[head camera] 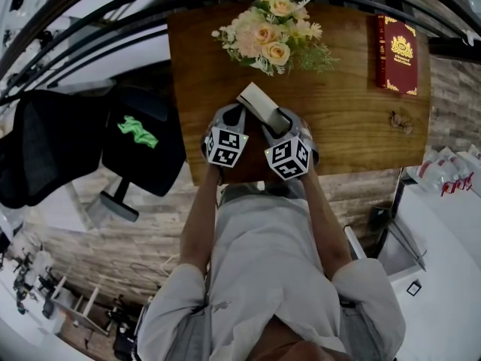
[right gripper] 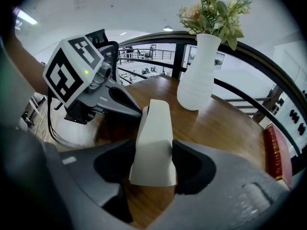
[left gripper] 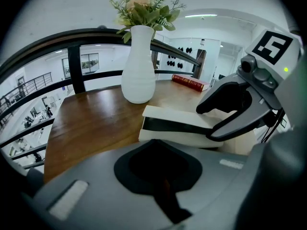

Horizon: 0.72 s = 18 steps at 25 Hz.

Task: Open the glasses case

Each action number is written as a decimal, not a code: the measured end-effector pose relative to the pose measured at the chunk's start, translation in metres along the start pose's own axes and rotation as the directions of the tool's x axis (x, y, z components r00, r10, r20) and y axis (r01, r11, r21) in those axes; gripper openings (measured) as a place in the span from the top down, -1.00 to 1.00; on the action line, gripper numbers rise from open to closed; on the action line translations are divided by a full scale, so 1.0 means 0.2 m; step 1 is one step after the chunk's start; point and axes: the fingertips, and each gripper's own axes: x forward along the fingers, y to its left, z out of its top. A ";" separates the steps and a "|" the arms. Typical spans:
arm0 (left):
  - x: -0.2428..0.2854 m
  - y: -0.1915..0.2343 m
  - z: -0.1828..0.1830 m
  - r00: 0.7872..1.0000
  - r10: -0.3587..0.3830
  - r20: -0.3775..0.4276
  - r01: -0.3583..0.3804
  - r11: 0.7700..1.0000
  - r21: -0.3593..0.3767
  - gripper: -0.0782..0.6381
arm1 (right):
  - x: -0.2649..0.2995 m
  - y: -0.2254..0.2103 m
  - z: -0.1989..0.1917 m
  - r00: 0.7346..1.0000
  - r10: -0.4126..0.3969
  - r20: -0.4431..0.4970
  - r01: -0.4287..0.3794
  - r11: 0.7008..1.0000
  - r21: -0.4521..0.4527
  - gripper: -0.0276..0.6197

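A black chair (head camera: pixel 45 145) is seen at 9 o'clock of the wooden table (head camera: pixel 353 134). The left gripper (head camera: pixel 236 117) is held with its jaws drawn together on nothing, its tip just beside the left flank of the glasses case (right gripper: pixel 152 138). The pale case, found at the table's near edge at 6 o'clock of a white vase (left gripper: pixel 138 71) of flowers, is pinched at its near end between the 2 jaws of the right gripper (head camera: pixel 282 123). A red book (head camera: pixel 396 53) is placed at 2 o'clock, well apart.
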 end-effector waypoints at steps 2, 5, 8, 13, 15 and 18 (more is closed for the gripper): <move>0.01 0.00 0.00 1.000 0.000 0.003 0.000 1.000 0.002 0.73 | -0.01 -0.01 0.01 1.000 -0.003 0.007 0.003 1.000 0.002 0.20; 0.01 0.00 0.00 1.000 -0.001 0.007 0.001 1.000 0.003 0.73 | -0.02 -0.02 0.01 1.000 -0.006 0.016 0.006 1.000 0.006 0.27; 0.01 0.00 0.00 1.000 -0.004 0.003 0.004 1.000 -0.001 0.73 | -0.04 -0.03 0.02 1.000 -0.009 0.024 0.009 1.000 0.010 0.38; 0.01 0.00 -0.01 1.000 -0.001 -0.004 0.001 1.000 -0.006 0.73 | -0.06 -0.05 0.04 0.999 -0.015 0.038 0.014 1.000 0.022 0.54; 0.01 0.00 0.00 1.000 0.000 0.003 0.000 1.000 -0.006 0.73 | -0.07 -0.06 0.04 0.999 -0.016 0.042 0.014 0.999 0.029 0.57; 0.01 0.00 0.00 1.000 -0.001 0.005 0.001 1.000 -0.003 0.73 | -0.08 -0.08 0.04 0.999 -0.023 0.047 0.021 0.999 0.038 0.63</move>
